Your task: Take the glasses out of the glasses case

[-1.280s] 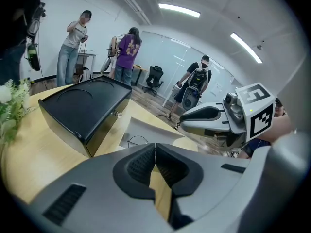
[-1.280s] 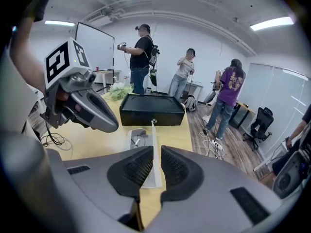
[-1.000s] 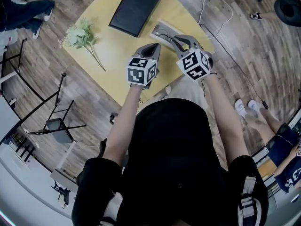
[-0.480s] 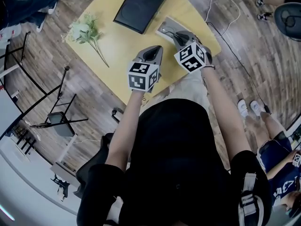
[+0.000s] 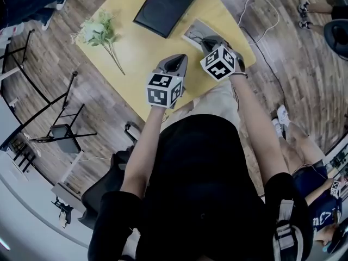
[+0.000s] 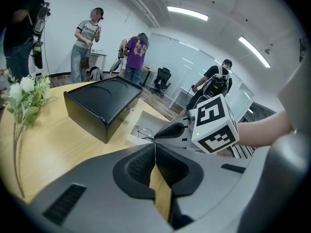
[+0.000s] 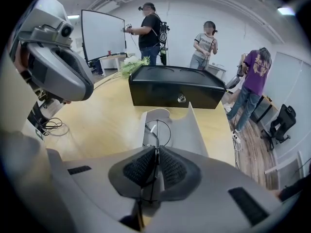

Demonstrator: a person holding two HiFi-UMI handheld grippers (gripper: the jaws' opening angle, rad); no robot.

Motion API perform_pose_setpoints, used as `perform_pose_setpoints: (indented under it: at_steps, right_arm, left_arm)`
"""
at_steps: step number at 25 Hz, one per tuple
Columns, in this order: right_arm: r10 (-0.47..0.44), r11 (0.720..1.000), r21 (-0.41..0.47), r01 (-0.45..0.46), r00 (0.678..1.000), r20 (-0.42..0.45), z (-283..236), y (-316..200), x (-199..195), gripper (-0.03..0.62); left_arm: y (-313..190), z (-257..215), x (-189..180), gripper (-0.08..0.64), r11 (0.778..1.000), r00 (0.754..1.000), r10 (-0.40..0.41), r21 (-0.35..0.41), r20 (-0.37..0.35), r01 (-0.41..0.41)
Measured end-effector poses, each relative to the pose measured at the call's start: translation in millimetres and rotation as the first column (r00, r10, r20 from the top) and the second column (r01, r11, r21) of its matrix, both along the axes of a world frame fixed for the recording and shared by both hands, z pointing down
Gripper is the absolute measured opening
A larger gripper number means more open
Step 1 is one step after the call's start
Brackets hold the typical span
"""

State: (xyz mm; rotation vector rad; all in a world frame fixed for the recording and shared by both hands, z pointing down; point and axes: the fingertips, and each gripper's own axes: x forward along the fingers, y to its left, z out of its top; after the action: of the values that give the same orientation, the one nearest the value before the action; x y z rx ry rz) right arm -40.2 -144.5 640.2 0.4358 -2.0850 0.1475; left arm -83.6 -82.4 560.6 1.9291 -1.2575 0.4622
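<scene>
Yellow table (image 7: 104,123), open grey glasses case (image 7: 200,130), glasses (image 7: 161,132) inside

My L gripper (image 5: 175,62) tilts down, jaws together, empty. My R gripper (image 5: 209,41) sits just beside it, pitched steeper. Its jaws have just been closing, pads now pinch wire of glasses (image 7: 157,130). Both forearms reach fwd.

A yellow desk (image 5: 142,58) with rounded corners. A flat black box (image 5: 167,4) lies toward its far edge, and a bunch of white flowers (image 5: 98,32) lies at the left corner, stems pointing inward. An open pale glasses case (image 5: 194,31) lies beside the box, close to the right edge.
</scene>
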Motion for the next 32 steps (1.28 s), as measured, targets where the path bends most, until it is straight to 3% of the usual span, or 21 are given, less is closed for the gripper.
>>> perform_pose_setpoints:
  at_steps: [5,18,32]
  right_arm:
    - [0.034,0.999,0.009,-0.034,0.999,0.007,-2.2,0.1,0.8,0.029]
    - [0.115,0.981,0.151,-0.120,0.992,0.042,-35.7,-0.2,5.9,0.023]
    - [0.117,0.946,0.276,-0.170,0.973,0.200,-122.0,18.9,-0.4,0.021]
  left_arm:
    - [3.7,0.3,-5.8,0.023,1.000,1.000,-0.007,0.000,-0.001,0.007]
    - [20.9,-18.9,-13.8,0.023,0.999,1.000,0.011,0.050,-0.004,-0.011]
    - [20.0,-47.9,-11.1,0.023,0.992,0.999,0.035,0.121,-0.028,-0.032]
